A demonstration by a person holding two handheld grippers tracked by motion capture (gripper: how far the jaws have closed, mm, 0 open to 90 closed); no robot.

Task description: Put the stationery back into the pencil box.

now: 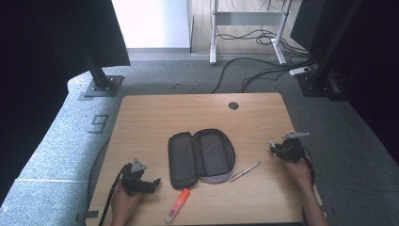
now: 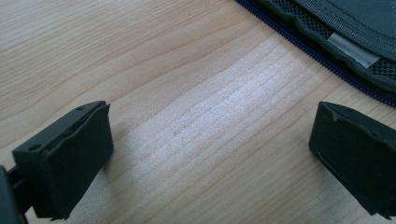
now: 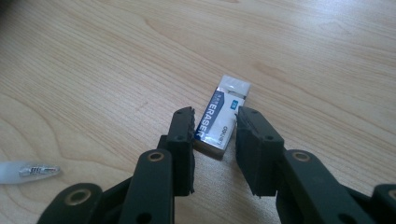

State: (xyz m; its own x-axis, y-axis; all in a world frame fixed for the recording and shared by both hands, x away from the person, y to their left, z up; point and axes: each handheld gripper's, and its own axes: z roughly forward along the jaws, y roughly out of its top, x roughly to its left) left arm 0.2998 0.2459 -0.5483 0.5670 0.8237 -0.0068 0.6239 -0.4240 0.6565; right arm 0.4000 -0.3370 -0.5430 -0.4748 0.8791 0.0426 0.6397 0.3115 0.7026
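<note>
A: Right gripper (image 3: 215,126) low on the table (image 1: 155,113), well right of the open pencil case (image 1: 201,157). Jaws narrowed around the eraser (image 3: 221,119), 1 pad on each long side. Left pad looks to be at the sleeve; on the right I cannot tell contact from a thin gap.

B: Eraser lifted?

A: No, it lies flat on the wood, near end between the pads, far end poking out beyond them.

B: Left gripper (image 1: 141,181)?

A: Jaws wide, nothing between them, resting left of the case, just off its zipper edge. Highlighter (image 1: 178,205) sits below the case, pen (image 1: 245,171) just off its right corner.

B: Risks?

A: 2, I'd judge. Grip sits at the eraser's near end, so a lift could pivot it and let it drop. And the glossy paper sleeve may slide between the pads if the squeeze is light.
</note>
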